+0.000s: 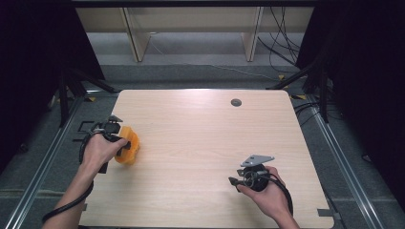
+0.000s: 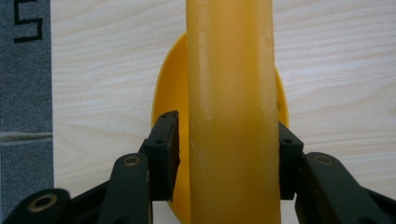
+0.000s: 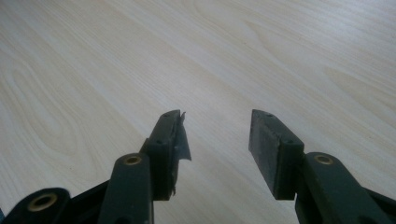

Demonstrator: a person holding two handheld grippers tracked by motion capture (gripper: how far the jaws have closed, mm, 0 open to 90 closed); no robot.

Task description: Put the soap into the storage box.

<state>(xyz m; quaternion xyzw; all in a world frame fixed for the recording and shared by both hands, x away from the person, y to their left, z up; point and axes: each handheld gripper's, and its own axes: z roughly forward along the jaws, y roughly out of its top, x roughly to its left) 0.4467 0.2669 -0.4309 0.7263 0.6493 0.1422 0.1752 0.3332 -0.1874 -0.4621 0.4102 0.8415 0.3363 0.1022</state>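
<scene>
Wooden table [image 1: 200, 143], left gripper [image 2: 229, 140] loosely straddling yellow object [image 2: 231, 116], shape cropped, right gripper [image 3: 217, 135] open, empty

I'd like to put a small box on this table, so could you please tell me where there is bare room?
The table is bare across its middle and far half, between the yellow object at the left edge and the round grommet near the far edge. The near middle, between both hands, is free too. The left tool and right tool crowd the near corners.

The high view looks forward and down on the pale wooden table [image 1: 200, 143]; both gripper views sit close above that tabletop.
</scene>
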